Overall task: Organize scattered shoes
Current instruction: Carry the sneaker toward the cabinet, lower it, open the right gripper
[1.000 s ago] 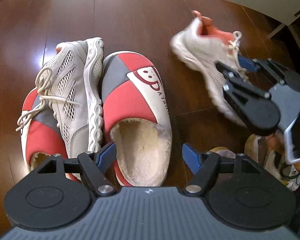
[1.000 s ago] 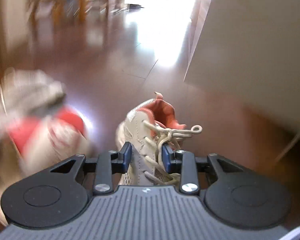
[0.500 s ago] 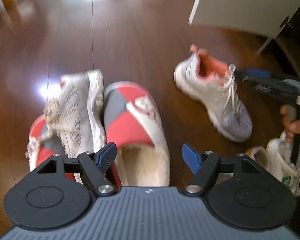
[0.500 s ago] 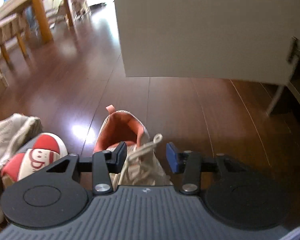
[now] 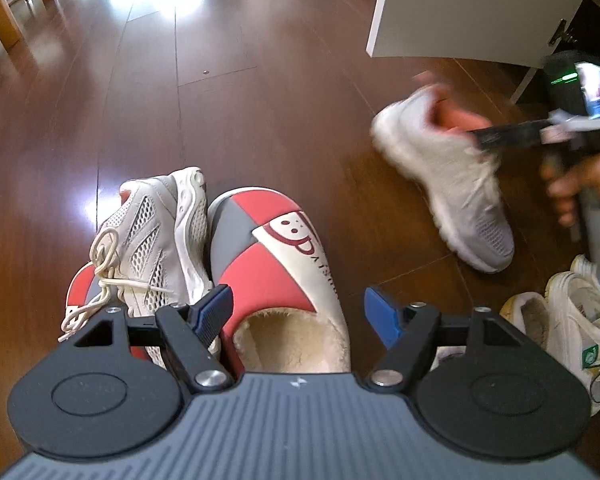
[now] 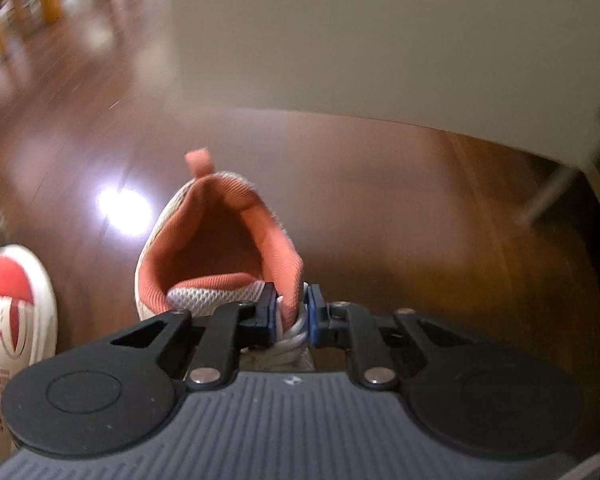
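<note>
Right gripper (image 6: 291, 312) pinches the blurred sneaker's (image 6: 224, 240) collar, hiding its toe.

**Shoes on the floor**

My right gripper (image 6: 291, 309) pinched the coral collar of a pale grey sneaker (image 5: 452, 168), its heel pointing away from me. A red, grey and white fleece-lined slipper (image 5: 272, 264) lay toe-forward, touching a cream mesh sneaker (image 5: 156, 240) tipped onto its side over the slipper's mate (image 5: 80, 292). White shoes (image 5: 572, 320) sat at my right.
</note>
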Tool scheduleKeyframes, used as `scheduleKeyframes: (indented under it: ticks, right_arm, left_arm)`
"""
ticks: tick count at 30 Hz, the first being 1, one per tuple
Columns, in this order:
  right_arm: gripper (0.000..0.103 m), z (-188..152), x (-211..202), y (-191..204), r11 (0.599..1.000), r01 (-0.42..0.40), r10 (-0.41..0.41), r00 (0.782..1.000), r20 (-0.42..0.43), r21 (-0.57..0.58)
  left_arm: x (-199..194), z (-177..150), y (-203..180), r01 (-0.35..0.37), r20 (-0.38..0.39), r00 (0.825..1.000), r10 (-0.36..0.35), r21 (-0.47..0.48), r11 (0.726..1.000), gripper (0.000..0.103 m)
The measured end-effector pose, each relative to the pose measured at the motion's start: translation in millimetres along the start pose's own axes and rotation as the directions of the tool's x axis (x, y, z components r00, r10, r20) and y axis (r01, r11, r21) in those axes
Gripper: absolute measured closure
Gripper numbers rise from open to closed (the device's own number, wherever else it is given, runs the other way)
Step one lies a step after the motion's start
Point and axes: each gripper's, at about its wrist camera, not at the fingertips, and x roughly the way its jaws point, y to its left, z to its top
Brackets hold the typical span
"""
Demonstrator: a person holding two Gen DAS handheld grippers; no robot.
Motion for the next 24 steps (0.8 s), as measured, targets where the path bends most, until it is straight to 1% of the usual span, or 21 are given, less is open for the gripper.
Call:
scheduleKeyframes:
  ticks: [3, 6, 9, 11, 15, 17, 18, 20, 23, 24]
  right_arm:
    - [0.091, -3, -13, -37, 1.0, 0.026, -0.026, 1.0, 0.004, 0.01]
    - [0.091, -8, -23, -73, 0.996, 0.082, -0.081, 0.996, -0.02, 0.027]
    - [0.09, -16, -19, -96, 0.986, 0.166, -0.165, 0.984, -0.06, 0.011]
    - [0.09, -20, -15, -108, 0.98, 0.197, -0.193, 0.977, -0.085, 0.036]
    - [0.09, -28, -13, -131, 0.963, 0.223, -0.209, 0.972, -0.106, 0.149]
    - [0.089, -27, -10, -138, 0.943, 0.226, -0.202, 0.972, -0.122, 0.244]
    - [0.089, -27, -11, -141, 0.934, 0.229, -0.201, 0.971, -0.128, 0.272]
    - [0.089, -27, -11, -152, 0.9, 0.242, -0.2, 0.968, -0.149, 0.363]
    - [0.089, -29, -7, -168, 0.846, 0.259, -0.204, 0.965, -0.166, 0.465]
    - [0.089, -31, -6, -171, 0.845, 0.258, -0.203, 0.965, -0.166, 0.468]
  left_arm:
    - [4, -5, 0, -0.007, -0.017, 1.0, 0.007, 0.005, 1.0, 0.03]
    - [8, -11, -2, -0.01, -0.042, 0.999, 0.01, 0.017, 1.0, 0.03]
    - [10, -15, -7, -0.016, -0.051, 0.999, 0.018, 0.037, 0.999, 0.03]
    - [9, -17, -9, -0.02, -0.052, 0.998, 0.022, 0.046, 0.999, 0.03]
    - [8, -18, -12, -0.025, -0.053, 0.998, 0.028, 0.055, 0.998, 0.029]
    - [7, -19, -14, -0.03, -0.054, 0.998, 0.033, 0.061, 0.998, 0.029]
    - [6, -19, -15, -0.031, -0.055, 0.998, 0.034, 0.064, 0.997, 0.029]
    - [7, -20, -15, -0.033, -0.056, 0.998, 0.036, 0.066, 0.997, 0.029]
    - [8, -21, -15, -0.034, -0.059, 0.998, 0.038, 0.066, 0.997, 0.029]
    - [8, -20, -14, -0.034, -0.06, 0.997, 0.038, 0.066, 0.997, 0.029]
